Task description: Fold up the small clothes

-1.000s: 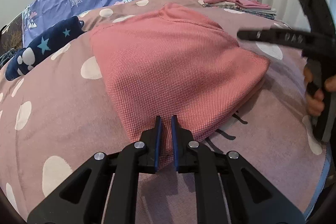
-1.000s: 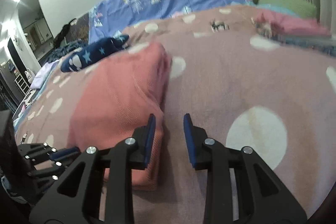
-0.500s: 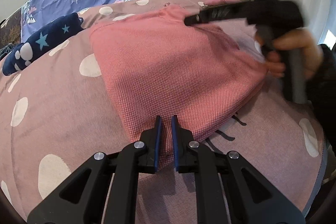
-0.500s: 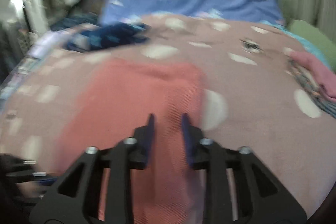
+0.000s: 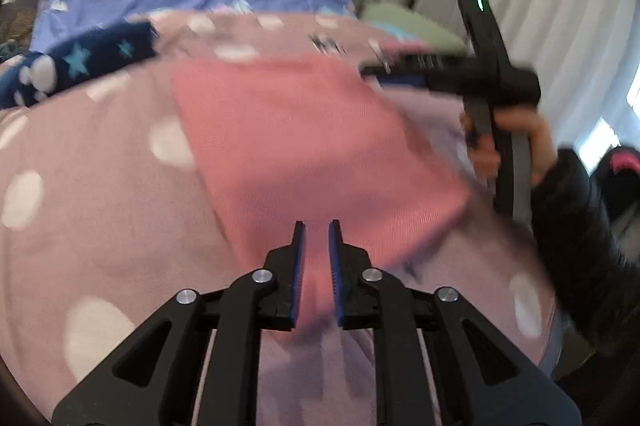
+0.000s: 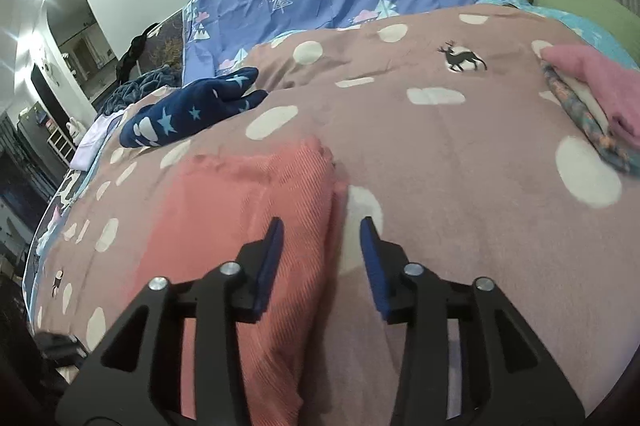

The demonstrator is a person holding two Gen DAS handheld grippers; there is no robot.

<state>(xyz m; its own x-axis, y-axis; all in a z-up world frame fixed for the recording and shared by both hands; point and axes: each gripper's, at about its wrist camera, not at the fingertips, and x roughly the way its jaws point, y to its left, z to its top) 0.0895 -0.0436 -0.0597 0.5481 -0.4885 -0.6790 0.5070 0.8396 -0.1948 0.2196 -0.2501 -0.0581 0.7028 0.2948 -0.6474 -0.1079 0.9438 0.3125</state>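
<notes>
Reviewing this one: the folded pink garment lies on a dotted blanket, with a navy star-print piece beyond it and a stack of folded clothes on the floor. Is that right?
Not quite. The stack of folded clothes lies on the dotted blanket, at its far right, not on the floor; the right wrist view shows this. The folded pink garment and the navy star-print piece are as stated.

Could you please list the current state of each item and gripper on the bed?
Salmon garment: folded, flat on the blanket.
Left gripper: jaws opening, garment corner between them.
Right gripper: jaws opening, over the garment's edge.
Navy star garment: unfolded.
Clothes stack: folded.
</notes>
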